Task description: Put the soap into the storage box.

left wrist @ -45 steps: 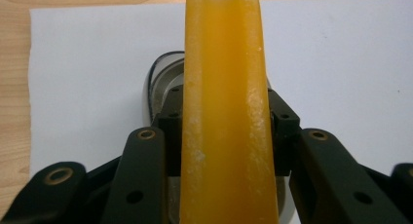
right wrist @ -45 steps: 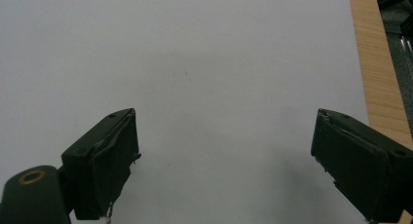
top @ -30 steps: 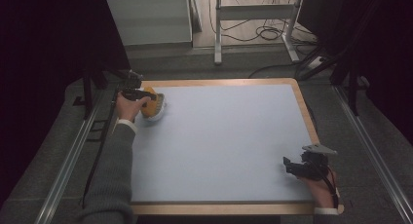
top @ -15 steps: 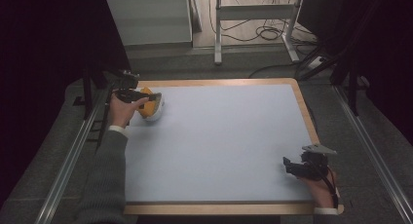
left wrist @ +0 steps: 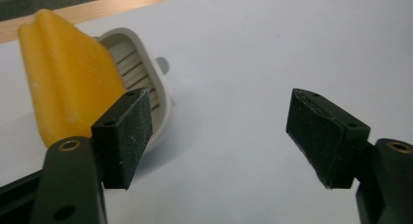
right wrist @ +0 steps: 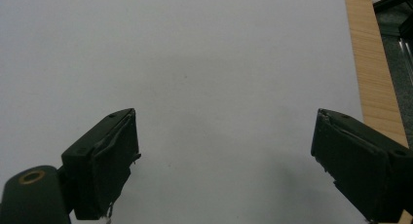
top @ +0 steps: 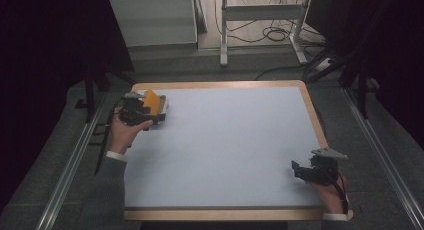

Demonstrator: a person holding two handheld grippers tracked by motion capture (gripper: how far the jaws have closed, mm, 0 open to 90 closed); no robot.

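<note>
Here, each line starts at a gripper and works outward.

Left gripper [left wrist: 219,136]: jaws spread wide with nothing between them, held low over the table's far left corner; in the high view the left gripper [top: 134,110] sits just beside the objects there.

Left gripper's nearest thing: a yellow sponge [left wrist: 68,78], a ridged wedge of foam leaning tilted in a white soap dish [left wrist: 146,63]; one jaw pad stands in front of the sponge's lower edge in the left gripper view, but whether it touches cannot be told.

Sponge and dish place: both rest close to the far left corner of the table [top: 225,140], just inside its wooden rim, seen from above as a sponge [top: 151,101] with the dish [top: 164,106] at its side.

Right gripper [right wrist: 224,160]: jaws likewise parted and empty, hovering above bare pale surface near the table's right edge, the wooden border running along one side of its view; from above the right gripper [top: 312,170] is by the near right corner, well apart from the sponge.

Progress: judged early. The sponge sits in its dish, ungrasped; the left gripper looks poised beside it rather than around it.

Left to do: probably bringing the open jaws around the sponge or the dish, closing, then lifting or moving it; the right gripper seems idle.
</note>
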